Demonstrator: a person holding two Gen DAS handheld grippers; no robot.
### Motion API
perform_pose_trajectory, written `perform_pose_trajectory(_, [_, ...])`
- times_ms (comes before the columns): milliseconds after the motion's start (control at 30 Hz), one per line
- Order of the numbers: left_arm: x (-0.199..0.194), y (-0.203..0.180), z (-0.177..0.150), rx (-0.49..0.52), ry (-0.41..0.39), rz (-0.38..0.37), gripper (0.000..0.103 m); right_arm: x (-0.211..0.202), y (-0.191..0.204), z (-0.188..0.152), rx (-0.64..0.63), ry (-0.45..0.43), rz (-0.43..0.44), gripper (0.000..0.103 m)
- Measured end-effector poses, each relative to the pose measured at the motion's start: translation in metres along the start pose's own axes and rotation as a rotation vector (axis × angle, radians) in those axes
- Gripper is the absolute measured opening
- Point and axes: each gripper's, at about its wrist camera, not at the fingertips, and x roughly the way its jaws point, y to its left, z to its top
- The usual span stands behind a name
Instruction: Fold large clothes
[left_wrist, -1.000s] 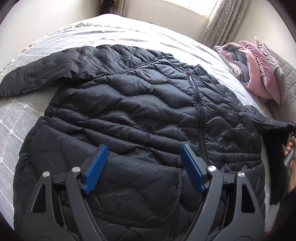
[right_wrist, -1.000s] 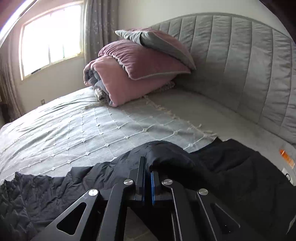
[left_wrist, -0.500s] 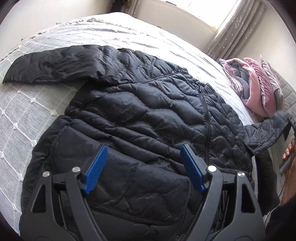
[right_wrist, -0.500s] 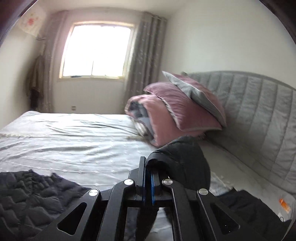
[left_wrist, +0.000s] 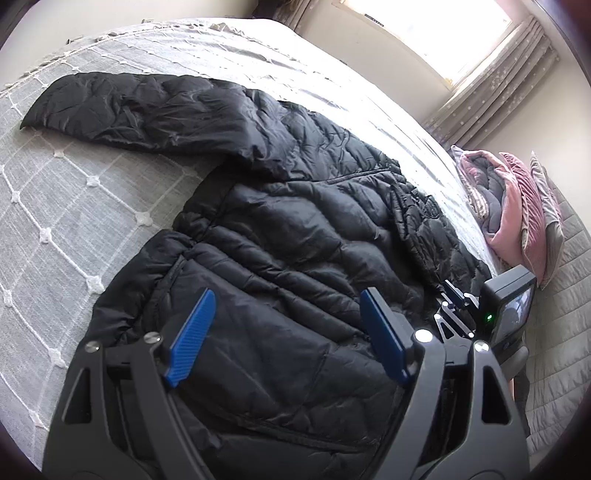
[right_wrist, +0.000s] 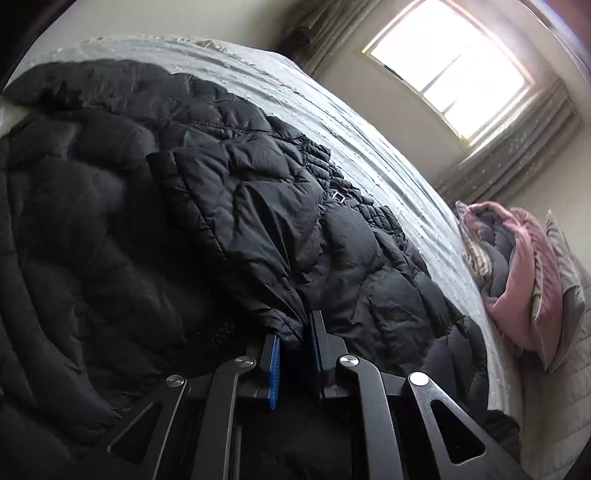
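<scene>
The black quilted jacket (left_wrist: 295, 236) lies flat on the grey bed cover (left_wrist: 74, 206), and a second ago its right sleeve (right_wrist: 236, 221) hung beside the body; now your right gripper (right_wrist: 295, 354), closed on the cuff, has laid it across the chest, so the first fold is almost done. Your left gripper (left_wrist: 291, 332) hovers open over the puffy, shiny hem, while the other sleeve (left_wrist: 140, 110) stays spread out.

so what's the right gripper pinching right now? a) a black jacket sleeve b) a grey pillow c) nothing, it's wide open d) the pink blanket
a: in the right wrist view the right gripper has its blue pads closed on a sleeve of the black puffer jacket.
</scene>
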Motion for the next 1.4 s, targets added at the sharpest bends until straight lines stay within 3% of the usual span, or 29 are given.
perform_pose_trajectory(67, [0.0, -0.001, -0.001, 0.003, 0.001, -0.006, 0.081, -0.003, -0.017, -0.003, 0.091, 0.012, 0.033, 0.037])
perform_pose_trajectory(200, [-0.002, -0.001, -0.001, 0.002, -0.004, -0.012, 0.081, 0.007, -0.044, 0.011, 0.28, 0.04, 0.062, 0.038])
perform_pose_trajectory(300, [-0.002, 0.0, -0.001, 0.006, -0.01, 0.007, 0.081, 0.011, -0.055, 0.022, 0.469, 0.04, 0.182, 0.038])
perform_pose_trajectory(400, [-0.002, 0.005, 0.001, -0.011, -0.012, 0.003, 0.081, 0.014, -0.048, 0.028, 0.507, 0.056, 0.275, 0.039])
perform_pose_trajectory(533, [-0.004, 0.01, 0.004, -0.026, -0.013, 0.007, 0.081, 0.012, -0.038, 0.032, 0.456, 0.076, 0.302, 0.046])
perform_pose_trajectory(667, [-0.005, 0.02, 0.009, -0.063, -0.017, 0.002, 0.081, -0.031, -0.051, 0.025, 0.537, -0.027, 0.41, 0.048])
perform_pose_trajectory(867, [-0.012, 0.042, 0.018, -0.129, -0.021, 0.018, 0.081, -0.107, -0.059, -0.012, 0.551, -0.001, 0.379, 0.051])
perform_pose_trajectory(900, [-0.013, 0.046, 0.019, -0.139, -0.025, 0.027, 0.081, -0.122, -0.064, -0.025, 0.578, -0.011, 0.382, 0.054])
perform_pose_trajectory(967, [-0.017, 0.059, 0.024, -0.169, -0.033, 0.05, 0.081, -0.145, -0.07, -0.05, 0.641, -0.003, 0.372, 0.071])
perform_pose_trajectory(1000, [-0.02, 0.068, 0.026, -0.191, -0.04, 0.052, 0.081, -0.156, -0.071, -0.065, 0.665, 0.007, 0.37, 0.079])
perform_pose_trajectory(1100, [-0.027, 0.104, 0.038, -0.286, -0.039, 0.072, 0.081, -0.178, -0.069, -0.1, 0.642, 0.0, 0.397, 0.08])
perform_pose_trajectory(1200, [-0.043, 0.154, 0.044, -0.412, -0.093, 0.135, 0.081, -0.185, -0.072, -0.121, 0.627, -0.036, 0.342, 0.08])
perform_pose_trajectory(1233, [-0.047, 0.167, 0.046, -0.449, -0.097, 0.147, 0.081, -0.183, -0.075, -0.124, 0.636, -0.031, 0.359, 0.08])
perform_pose_trajectory(1333, [-0.057, 0.212, 0.051, -0.591, -0.115, 0.127, 0.081, -0.175, -0.088, -0.134, 0.71, -0.035, 0.456, 0.08])
perform_pose_trajectory(1400, [-0.063, 0.234, 0.06, -0.671, -0.142, 0.117, 0.081, -0.171, -0.094, -0.141, 0.731, -0.012, 0.42, 0.08])
